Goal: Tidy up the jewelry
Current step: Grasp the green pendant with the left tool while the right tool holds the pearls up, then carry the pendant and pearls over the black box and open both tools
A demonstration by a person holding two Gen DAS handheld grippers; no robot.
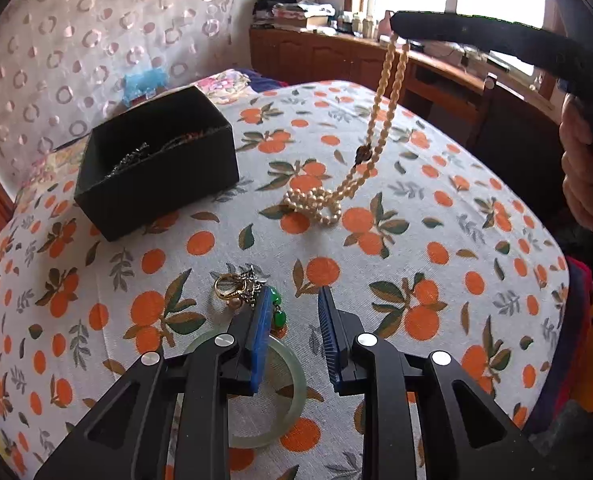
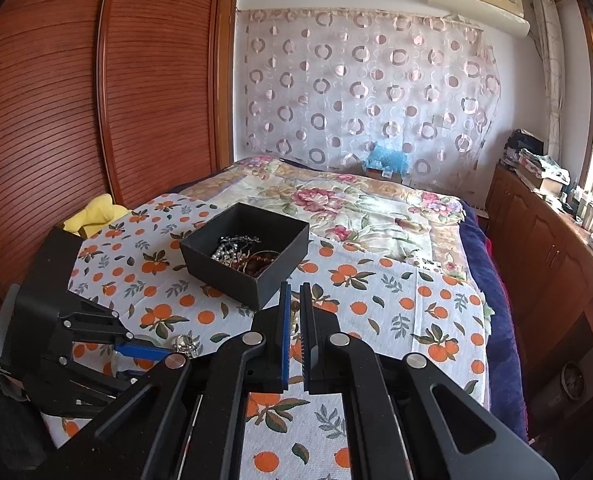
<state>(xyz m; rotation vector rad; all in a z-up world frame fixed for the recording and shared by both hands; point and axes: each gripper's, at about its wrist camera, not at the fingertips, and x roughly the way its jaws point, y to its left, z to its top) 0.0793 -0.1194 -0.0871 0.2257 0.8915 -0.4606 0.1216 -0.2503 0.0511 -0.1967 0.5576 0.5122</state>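
Observation:
A black jewelry box [image 1: 156, 160] with several chains in it sits on the orange-print cloth; it also shows in the right wrist view [image 2: 248, 256]. My right gripper [image 1: 396, 26] is shut on a pearl necklace [image 1: 380, 128] and holds it up, its lower loop [image 1: 316, 204] resting on the cloth. In the right wrist view the right gripper [image 2: 294, 292] has its jaws nearly closed with a bead between them. My left gripper [image 1: 292, 300] is open, low over a gold ring [image 1: 228, 286], green beads [image 1: 278, 312] and a jade bangle [image 1: 292, 400]; it also shows in the right wrist view [image 2: 148, 354].
The cloth [image 1: 456, 280] covers part of a bed with a floral quilt [image 2: 376, 208]. A wooden cabinet [image 2: 544, 248] with clutter runs along the right. A wooden wardrobe [image 2: 96, 100] stands at the left, and a yellow soft item [image 2: 96, 212] lies by it.

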